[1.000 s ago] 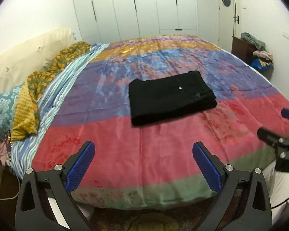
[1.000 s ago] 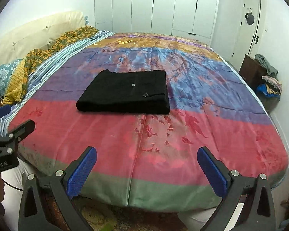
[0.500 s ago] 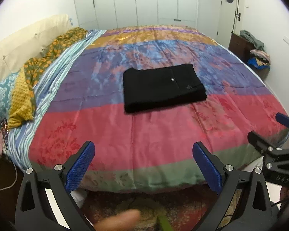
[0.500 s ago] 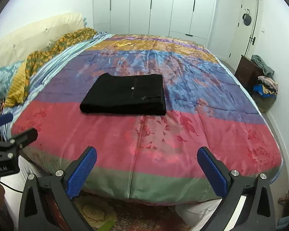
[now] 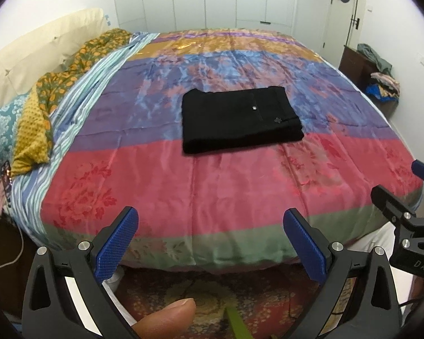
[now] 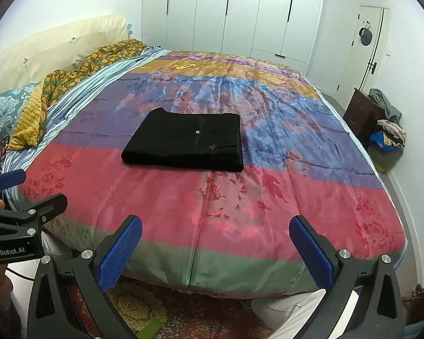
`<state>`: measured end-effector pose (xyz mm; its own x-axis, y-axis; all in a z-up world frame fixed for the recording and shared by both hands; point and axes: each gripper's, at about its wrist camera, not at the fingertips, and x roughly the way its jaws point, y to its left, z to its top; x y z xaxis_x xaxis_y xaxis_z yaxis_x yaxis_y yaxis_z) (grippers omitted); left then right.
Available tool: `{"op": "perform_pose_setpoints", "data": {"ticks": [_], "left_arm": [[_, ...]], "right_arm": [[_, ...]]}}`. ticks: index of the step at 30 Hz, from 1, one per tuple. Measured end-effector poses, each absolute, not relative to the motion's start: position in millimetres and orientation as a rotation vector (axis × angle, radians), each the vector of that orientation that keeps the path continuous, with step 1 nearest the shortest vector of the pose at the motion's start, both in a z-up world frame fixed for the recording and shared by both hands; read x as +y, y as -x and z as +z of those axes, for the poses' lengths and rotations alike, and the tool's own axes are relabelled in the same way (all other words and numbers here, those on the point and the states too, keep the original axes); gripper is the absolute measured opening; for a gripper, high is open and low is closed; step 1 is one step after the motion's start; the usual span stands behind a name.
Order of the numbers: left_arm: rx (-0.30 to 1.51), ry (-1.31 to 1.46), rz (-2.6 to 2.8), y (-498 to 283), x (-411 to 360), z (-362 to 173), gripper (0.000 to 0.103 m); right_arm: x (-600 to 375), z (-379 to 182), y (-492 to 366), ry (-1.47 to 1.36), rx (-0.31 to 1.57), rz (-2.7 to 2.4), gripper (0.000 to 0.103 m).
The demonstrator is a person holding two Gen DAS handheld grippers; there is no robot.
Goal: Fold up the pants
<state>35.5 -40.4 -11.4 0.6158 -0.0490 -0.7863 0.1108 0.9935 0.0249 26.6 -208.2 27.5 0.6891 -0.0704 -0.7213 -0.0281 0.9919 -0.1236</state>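
Left wrist view: the left tool (image 5: 209, 236) hangs with its blue pads spread wide and nothing between them, out past the foot of the bed (image 5: 212, 243), above the patterned rug (image 5: 200, 293). The black pants (image 5: 240, 121) lie well ahead of the tool and slightly to its right, a flat rectangle on the colourful bedspread, apart from both tools. They look already folded into several layers, so the task seems done or nearly so. I judge them soft and limp, light enough for one tool, and likely to slide on the glossy cover; a pinch at a corner of the thick near edge, taking all layers together, should keep the stack from opening. The right tool (image 5: 401, 197) shows at the far right edge. Compared with a second ago, the pants sit farther ahead and the rug and a fingertip have come into sight, so this tool has backed away from the bed.

Right wrist view: the right tool (image 6: 216, 238) is likewise agape and empty beyond the bed's foot. The pants (image 6: 186, 142) lie well ahead and a little left. Whether the far layers are squared I cannot quite tell from here. More floor now shows beneath than in the earlier frame; the pants themselves have not shifted.
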Motion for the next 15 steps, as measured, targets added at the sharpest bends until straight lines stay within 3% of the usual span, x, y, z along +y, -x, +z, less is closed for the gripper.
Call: {"op": "perform_pose_setpoints", "data": {"ticks": [15], "left_arm": [[0.941, -0.089, -0.104, -35.8, -41.9, -17.4, 0.102]], "right_arm": [[-207.1, 22.0, -27.8, 0.144, 0.839, -0.034, 0.103]]}}
